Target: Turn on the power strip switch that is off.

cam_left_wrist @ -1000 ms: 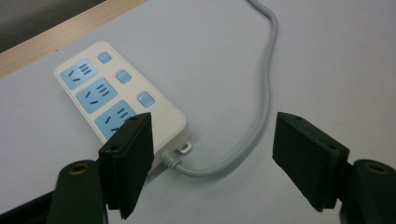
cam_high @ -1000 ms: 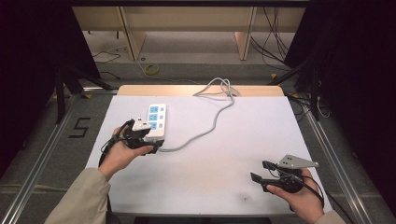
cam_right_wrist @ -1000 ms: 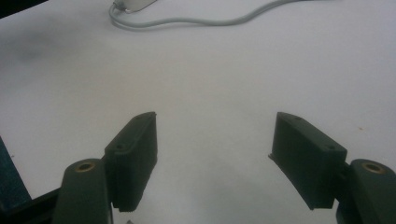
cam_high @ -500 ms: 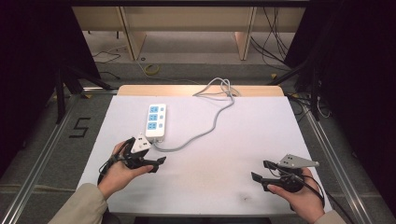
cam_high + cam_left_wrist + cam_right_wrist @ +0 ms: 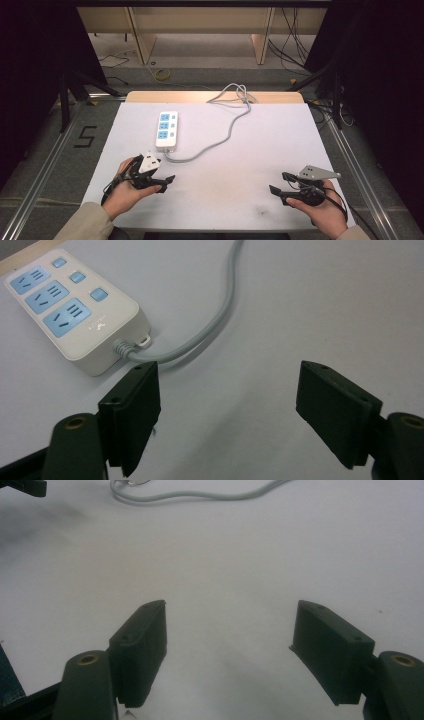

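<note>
The power strip [image 5: 166, 130] lies flat on the white desk [image 5: 260, 150], sockets up, its grey cable [image 5: 220, 140] trailing toward the far edge so its near end stays reachable. The left gripper [image 5: 167, 181] hovers just short of that near end, jaws apart and empty. The right gripper [image 5: 278, 183] waits well apart, jaws also spread, likely idle.
</note>
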A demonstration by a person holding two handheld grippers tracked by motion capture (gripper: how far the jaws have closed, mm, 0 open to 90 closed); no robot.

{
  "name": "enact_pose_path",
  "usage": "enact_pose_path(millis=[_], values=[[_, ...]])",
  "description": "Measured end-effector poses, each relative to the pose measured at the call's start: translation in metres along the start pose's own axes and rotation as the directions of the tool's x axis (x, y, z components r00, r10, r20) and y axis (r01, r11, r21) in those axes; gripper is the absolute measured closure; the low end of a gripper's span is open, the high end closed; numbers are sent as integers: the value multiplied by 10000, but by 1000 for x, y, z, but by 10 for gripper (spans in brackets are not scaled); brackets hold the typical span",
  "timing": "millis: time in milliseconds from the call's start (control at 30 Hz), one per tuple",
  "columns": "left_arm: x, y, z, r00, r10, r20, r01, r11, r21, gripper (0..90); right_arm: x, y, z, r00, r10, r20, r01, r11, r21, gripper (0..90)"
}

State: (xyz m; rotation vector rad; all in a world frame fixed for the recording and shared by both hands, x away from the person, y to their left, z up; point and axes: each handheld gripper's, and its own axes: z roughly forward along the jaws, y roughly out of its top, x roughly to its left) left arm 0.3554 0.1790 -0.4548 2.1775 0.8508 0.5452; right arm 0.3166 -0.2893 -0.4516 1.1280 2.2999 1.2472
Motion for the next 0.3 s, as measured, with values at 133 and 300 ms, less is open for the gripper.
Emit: enact_pose_path(millis=[133, 300], values=[[0, -2, 3, 9997, 248, -13, -248, 9994, 229, 254, 0, 0, 0, 10000, 5, -34, -5, 10000, 11, 297], [-1, -2, 5, 9997, 229, 119, -233, 9989, 405, 242, 0, -1, 1, 10000, 31, -47, -31, 10000, 39, 292]])
